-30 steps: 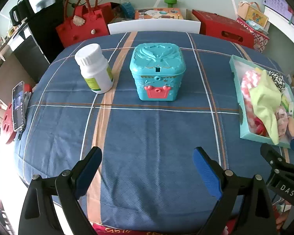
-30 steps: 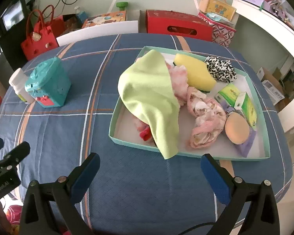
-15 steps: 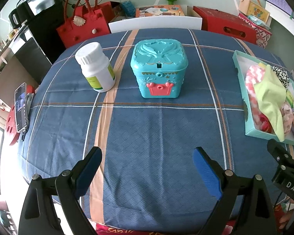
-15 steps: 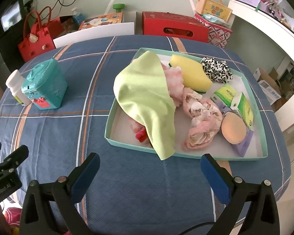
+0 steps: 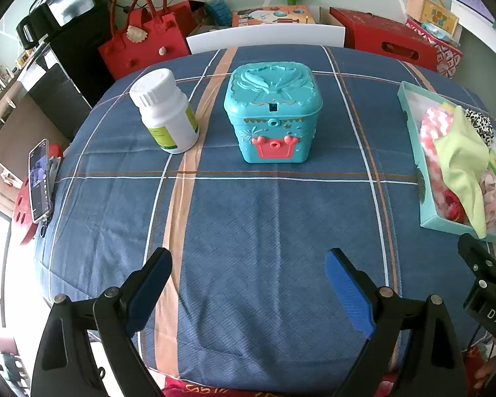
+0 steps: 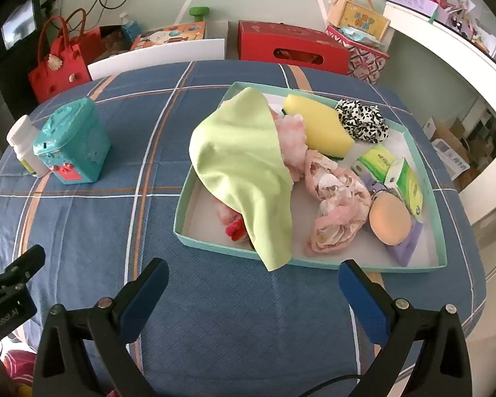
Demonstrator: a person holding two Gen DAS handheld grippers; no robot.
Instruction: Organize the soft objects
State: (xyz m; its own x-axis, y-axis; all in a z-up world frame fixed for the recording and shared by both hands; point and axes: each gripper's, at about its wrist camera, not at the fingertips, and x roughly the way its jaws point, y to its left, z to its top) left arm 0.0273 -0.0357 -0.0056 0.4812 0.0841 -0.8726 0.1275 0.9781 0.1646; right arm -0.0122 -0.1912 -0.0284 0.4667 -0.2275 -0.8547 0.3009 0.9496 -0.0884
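A teal tray (image 6: 420, 266) on the blue tablecloth holds soft things: a light green cloth (image 6: 244, 168) hanging over the near rim, a yellow sponge (image 6: 317, 129), a black-and-white scrunchie (image 6: 362, 120), a pink patterned cloth (image 6: 334, 198), a round peach sponge (image 6: 389, 220) and green tissue packs (image 6: 405, 183). My right gripper (image 6: 253, 292) is open, just short of the tray's near rim. My left gripper (image 5: 248, 279) is open over bare cloth, well short of a teal box (image 5: 273, 115). The tray (image 5: 413, 125) shows at the right edge of the left wrist view.
A white bottle (image 5: 165, 112) stands left of the teal box. A phone on a red stand (image 5: 38, 180) sits off the table's left edge. Red bags and boxes (image 6: 292, 49) and a white chair back (image 5: 266, 38) line the far side.
Both grippers have drawn back and risen a little, so the box, bottle and tray look slightly farther off. Nothing on the table has moved. Both stay open.
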